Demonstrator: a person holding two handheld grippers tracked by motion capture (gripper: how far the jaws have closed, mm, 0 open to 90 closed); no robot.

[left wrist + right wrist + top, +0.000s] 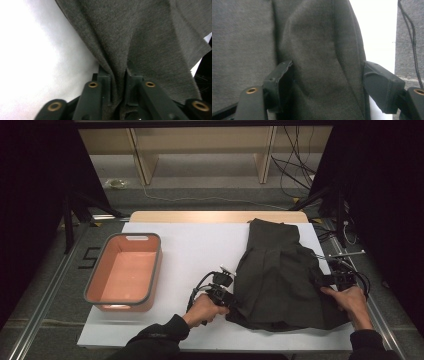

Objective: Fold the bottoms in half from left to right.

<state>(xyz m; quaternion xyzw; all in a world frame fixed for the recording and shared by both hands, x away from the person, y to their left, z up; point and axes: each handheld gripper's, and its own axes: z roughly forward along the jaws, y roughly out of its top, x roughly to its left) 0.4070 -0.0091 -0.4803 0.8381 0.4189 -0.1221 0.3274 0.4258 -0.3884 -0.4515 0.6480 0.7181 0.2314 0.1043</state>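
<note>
Left claw (231,296) clamped, right claw (320,281) agape.

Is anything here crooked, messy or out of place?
Only the dark grey garment looks untidy: it lies rumpled and folded unevenly on the white table cover. The left tongs pinch a bunched fold at its edge; the right tongs stand open around another fold. The salmon bin sits empty and square.

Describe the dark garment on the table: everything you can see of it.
The dark grey garment looks like a knitted or woven fabric, lying mostly flat but creased on the right half of the white table, with a narrower part reaching toward the far edge. The left gripper pinches a fold at its left edge. The right gripper straddles a raised fold at its right edge, jaws apart.
</note>
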